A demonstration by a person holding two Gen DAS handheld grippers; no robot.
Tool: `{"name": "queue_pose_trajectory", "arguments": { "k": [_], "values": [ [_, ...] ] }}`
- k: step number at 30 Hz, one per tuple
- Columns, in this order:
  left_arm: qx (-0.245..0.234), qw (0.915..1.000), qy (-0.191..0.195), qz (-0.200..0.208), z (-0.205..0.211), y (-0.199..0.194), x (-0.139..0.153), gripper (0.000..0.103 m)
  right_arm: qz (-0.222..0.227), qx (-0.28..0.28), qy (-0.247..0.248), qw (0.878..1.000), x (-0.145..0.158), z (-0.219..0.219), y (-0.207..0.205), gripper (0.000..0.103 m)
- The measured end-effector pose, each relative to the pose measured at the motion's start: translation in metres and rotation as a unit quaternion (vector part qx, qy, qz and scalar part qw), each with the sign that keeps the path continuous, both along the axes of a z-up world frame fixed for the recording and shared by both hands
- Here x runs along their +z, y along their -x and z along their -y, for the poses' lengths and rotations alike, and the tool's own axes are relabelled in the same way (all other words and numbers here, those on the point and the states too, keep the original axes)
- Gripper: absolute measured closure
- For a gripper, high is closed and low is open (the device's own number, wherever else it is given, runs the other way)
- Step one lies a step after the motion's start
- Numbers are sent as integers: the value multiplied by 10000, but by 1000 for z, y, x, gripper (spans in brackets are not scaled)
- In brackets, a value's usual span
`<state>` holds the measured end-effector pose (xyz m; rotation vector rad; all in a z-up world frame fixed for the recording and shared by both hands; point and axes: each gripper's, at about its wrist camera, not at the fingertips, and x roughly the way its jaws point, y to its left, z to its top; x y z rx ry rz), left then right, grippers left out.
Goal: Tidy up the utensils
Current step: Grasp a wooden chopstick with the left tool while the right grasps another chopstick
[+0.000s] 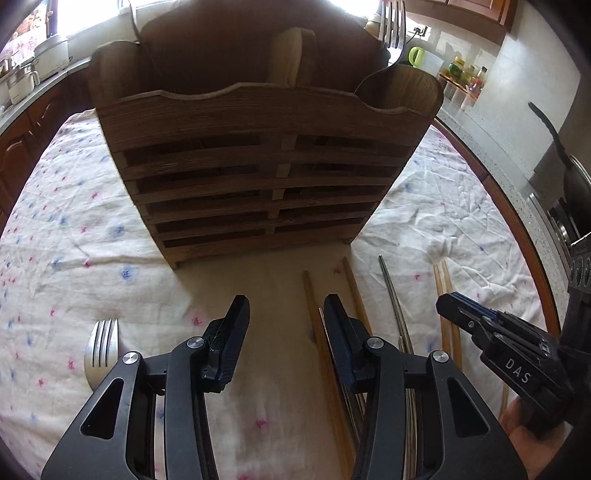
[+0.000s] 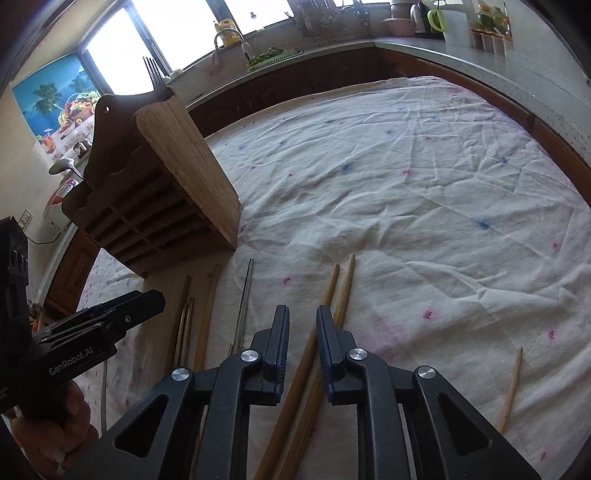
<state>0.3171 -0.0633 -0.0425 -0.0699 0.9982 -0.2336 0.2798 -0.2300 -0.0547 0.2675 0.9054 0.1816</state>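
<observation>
A slatted wooden utensil holder (image 1: 258,166) (image 2: 166,206) stands on the flowered tablecloth with a fork (image 1: 393,26) upright in it. My left gripper (image 1: 284,306) is open just in front of the holder, with only cloth between its fingers. Wooden chopsticks (image 1: 314,314) lie along its right finger, and metal chopsticks (image 1: 395,302) lie further right. A second fork (image 1: 99,347) rests on the cloth to its left. My right gripper (image 2: 302,314) hovers over a pair of wooden chopsticks (image 2: 340,288). Its jaws stand narrowly apart and do not press on them.
A lone chopstick (image 2: 511,387) lies on the cloth at the right. Kitchen counters with pots, jars and a kettle (image 2: 436,18) ring the round table. The table's wooden rim (image 1: 517,236) is close on the right. A hand holds each gripper.
</observation>
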Motion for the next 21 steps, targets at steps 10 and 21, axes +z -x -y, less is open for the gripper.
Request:
{"name": "queue_pose_trajectory", "arguments": {
  "k": [10,21],
  "values": [
    [-304,9982,-513,30,24,-9,-10,82,-6,144,322,9994,0,-7,-17,91],
    [-337,9991,-245,110,-3,14,-1,98,227,118,152,9996,8,-8,-3,98]
  ]
}}
